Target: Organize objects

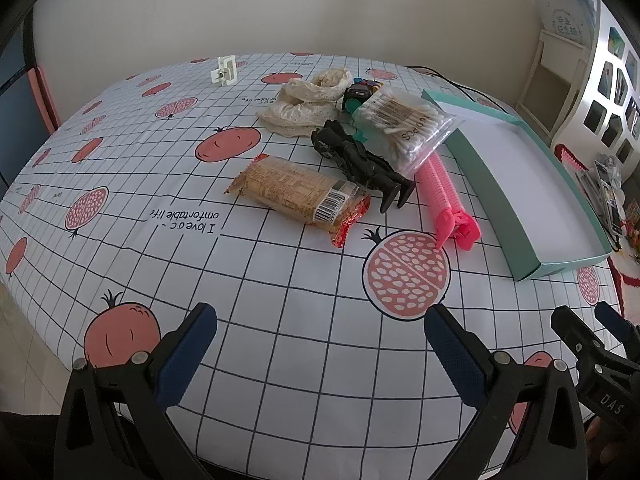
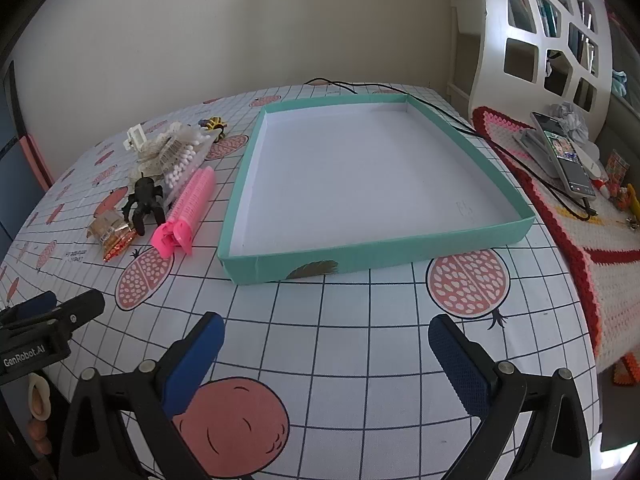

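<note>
- I see a counter (image 1: pixel 280 320) under a white grid-print cloth with pink pomegranate and peach motifs; a plain cream wall stands behind it.
- To the right of the counter: a white cut-out shelf unit (image 2: pixel 560 40), and a crocheted red, pink and white blanket (image 2: pixel 600 272) with a phone (image 2: pixel 568 160) propped on it. A black cable (image 2: pixel 500 148) runs from the far counter edge toward the phone.
- A teal box lid (image 2: pixel 400 252) with a white inside lies open side up on the right half of the counter; nothing in it.
- The objects sit in a cluster just left of the lid: snack packet (image 1: pixel 300 196) nearest me, black toy figure (image 1: pixel 360 160) beside it, pink hair rollers (image 1: pixel 444 196) between figure and lid, bag of cotton swabs (image 1: pixel 404 124) behind, partly over the figure, cream lace fabric (image 1: pixel 308 100) further back, a small dark toy with coloured discs (image 1: pixel 358 94) touching the swab bag.
- A white clip (image 1: pixel 224 70) lies alone near the far edge, well apart from the cluster.
- My left hand-held gripper (image 1: pixel 320 344) hovers low above the near counter edge, pointed at the cluster, jaws spread wide, nothing between the blue pads (image 1: pixel 188 352).
- My right hand-held gripper (image 2: pixel 326 352) hangs beside it, facing the lid's near wall, jaws likewise wide apart and empty.
</note>
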A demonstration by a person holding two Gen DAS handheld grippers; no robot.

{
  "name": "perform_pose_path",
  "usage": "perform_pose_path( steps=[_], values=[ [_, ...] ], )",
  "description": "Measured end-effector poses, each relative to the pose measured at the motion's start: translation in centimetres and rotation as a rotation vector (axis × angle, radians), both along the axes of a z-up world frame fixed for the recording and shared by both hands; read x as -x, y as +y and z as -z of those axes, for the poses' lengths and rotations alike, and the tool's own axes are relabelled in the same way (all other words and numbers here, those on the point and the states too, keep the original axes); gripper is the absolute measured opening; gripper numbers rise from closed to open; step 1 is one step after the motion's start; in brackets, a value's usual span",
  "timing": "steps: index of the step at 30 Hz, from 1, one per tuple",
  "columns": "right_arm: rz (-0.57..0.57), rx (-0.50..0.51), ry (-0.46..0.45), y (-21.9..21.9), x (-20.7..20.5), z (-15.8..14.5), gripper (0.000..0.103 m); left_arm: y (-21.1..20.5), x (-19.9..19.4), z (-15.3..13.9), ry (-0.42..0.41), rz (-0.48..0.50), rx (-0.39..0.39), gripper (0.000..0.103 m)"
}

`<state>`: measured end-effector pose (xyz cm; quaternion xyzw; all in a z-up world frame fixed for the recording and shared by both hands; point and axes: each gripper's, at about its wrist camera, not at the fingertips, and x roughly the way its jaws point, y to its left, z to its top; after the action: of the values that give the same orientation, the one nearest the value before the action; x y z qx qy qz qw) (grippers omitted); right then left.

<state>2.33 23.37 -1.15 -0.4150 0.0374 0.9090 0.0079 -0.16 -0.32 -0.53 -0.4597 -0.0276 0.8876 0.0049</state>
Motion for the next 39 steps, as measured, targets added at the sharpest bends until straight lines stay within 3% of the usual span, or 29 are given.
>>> perform_pose_path(
  steps=[17,27,30,39],
  values=[
    [-0.007,-0.011,0.010,-0.5,-0.2,-0.3,0.103,-0.5,0.0,-0.6,0.017,-0.022,-0.027,0.103],
    [-0.091,-0.034,0.094,-2.2,1.2,-5.7,0.103,-2.9,3.0,-3.4,-0.037,-0.049,-0.235,0.103],
    [-0.118,-0.053,0.105,-3.1,2.4,-7.9,0.103,-4.0,4.5,-4.9,-0.031,-0.089,-0.250,0.103],
    [-0.222,-0.086,0.018,-6.3,7.1,-11.0,0.103,-5.9,8.9,-6.5,-0.107,-0.124,-0.328,0.103]
  ],
)
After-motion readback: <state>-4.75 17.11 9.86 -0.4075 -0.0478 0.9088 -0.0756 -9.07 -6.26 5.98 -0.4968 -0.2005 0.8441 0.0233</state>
